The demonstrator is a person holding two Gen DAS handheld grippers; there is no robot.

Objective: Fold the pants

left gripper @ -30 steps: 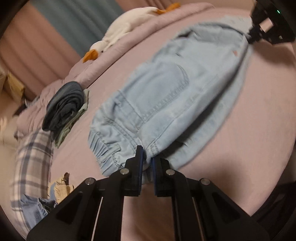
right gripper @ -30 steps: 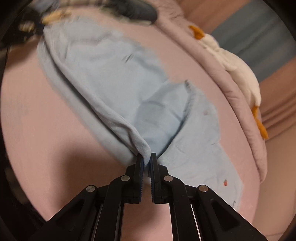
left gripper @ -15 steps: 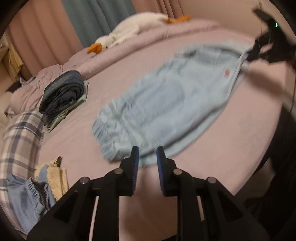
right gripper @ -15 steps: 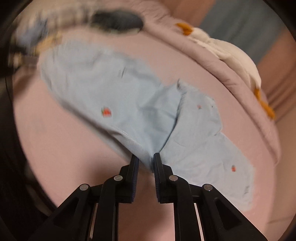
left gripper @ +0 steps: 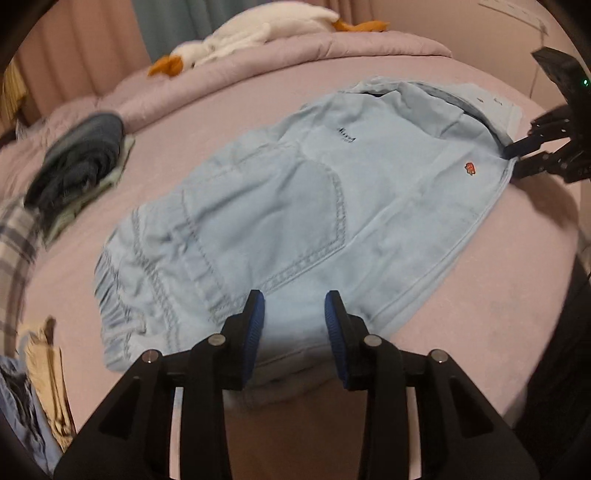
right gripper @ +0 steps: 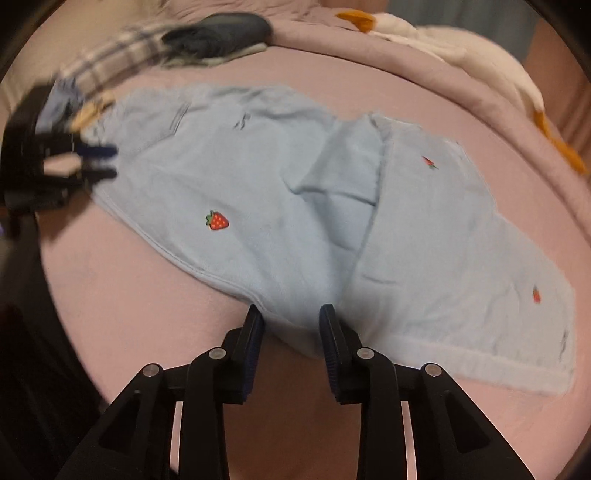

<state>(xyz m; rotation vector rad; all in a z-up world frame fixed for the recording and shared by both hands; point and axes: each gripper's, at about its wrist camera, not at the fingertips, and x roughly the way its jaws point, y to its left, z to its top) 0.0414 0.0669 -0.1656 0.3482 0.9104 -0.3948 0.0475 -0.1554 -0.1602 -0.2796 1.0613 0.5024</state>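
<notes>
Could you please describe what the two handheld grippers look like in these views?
The left gripper and right gripper look alike: matte black angular linkage arms with silver pivot pins and ribbed blue pads lining the fingers. In the left view, the right gripper's body shows a small green light. No sleeves or cables visible.

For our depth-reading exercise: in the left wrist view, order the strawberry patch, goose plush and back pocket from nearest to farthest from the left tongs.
1. Back pocket, just ahead, centre.
2. Strawberry patch, right.
3. Goose plush, far top, on the duvet.

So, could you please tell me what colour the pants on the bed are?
The pants are light blue with small red strawberry motifs, clearest in the right wrist view.
</notes>
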